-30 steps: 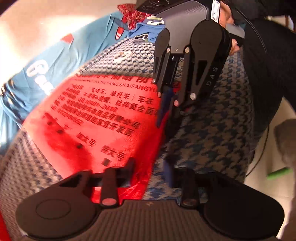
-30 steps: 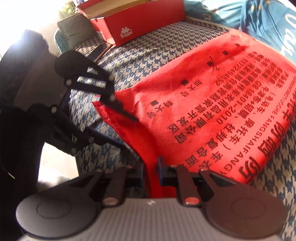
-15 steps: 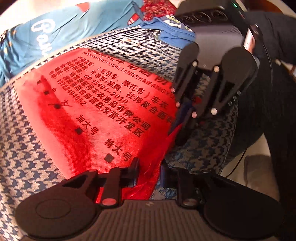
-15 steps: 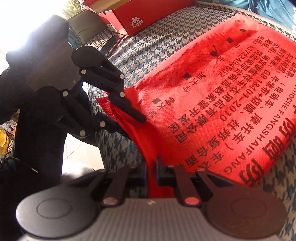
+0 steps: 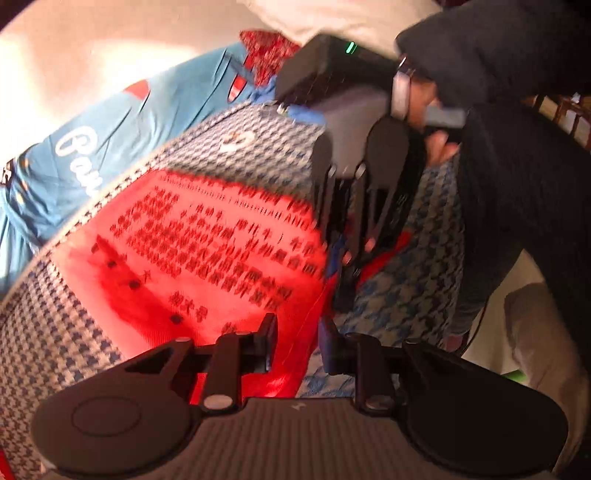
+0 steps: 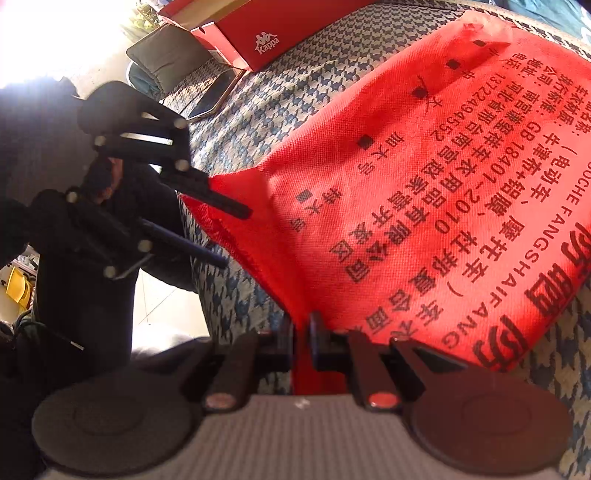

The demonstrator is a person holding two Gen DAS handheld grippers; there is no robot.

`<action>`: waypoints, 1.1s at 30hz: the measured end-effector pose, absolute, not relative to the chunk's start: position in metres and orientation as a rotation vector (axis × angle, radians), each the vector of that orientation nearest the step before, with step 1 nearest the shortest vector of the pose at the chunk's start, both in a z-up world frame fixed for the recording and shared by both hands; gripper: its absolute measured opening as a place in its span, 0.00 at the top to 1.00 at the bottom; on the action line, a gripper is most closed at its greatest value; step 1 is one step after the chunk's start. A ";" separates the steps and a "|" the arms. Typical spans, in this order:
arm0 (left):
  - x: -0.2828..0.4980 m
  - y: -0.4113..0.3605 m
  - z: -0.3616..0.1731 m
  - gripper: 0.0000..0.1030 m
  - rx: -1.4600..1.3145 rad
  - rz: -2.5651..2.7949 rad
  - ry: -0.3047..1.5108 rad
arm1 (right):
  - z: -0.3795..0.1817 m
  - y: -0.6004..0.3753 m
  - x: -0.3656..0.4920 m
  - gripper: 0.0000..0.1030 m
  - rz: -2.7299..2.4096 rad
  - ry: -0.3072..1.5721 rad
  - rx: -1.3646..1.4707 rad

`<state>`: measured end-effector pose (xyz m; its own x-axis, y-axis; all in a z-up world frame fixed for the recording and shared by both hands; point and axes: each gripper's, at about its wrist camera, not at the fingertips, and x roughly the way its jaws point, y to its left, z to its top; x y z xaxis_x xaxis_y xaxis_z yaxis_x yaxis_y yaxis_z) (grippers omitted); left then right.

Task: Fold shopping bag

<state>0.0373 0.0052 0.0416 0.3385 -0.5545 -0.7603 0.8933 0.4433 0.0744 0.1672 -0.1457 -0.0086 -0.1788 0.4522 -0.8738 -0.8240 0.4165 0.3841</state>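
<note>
Red printed shopping bag [image 6: 424, 192] lies flat; right gripper [image 6: 303, 332] clamps its edge, left gripper [image 5: 295, 332] stands apart astride its edge; red shoebox [image 6: 266, 33] beyond.

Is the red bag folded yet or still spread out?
Spread: the red bag lies open, print up, on the checked cover; only its near edge is lifted.

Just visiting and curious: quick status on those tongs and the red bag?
Left tongs open around red shopping bag's edge. Right tongs shut on it. Nothing on the bag; red Kappa box well clear.
</note>
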 end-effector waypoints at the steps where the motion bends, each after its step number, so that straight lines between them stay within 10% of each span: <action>1: 0.036 0.002 0.044 0.78 0.541 -1.028 0.745 | -0.009 -0.146 0.168 0.93 1.184 1.313 -0.372; 27: 0.093 0.021 -0.002 0.74 0.067 -0.984 1.002 | -0.010 -0.137 0.164 0.95 1.190 1.269 -0.465; 33: 0.111 0.037 -0.018 0.95 -0.122 -0.895 1.100 | -0.008 -0.137 0.154 0.94 1.169 1.218 -0.479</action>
<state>0.1112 0.0371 -0.0177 0.1532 -0.6785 -0.7184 0.5654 0.6564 -0.4994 0.1545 -0.1373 -0.0085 -0.0947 0.4305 -0.8976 -0.8791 0.3869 0.2783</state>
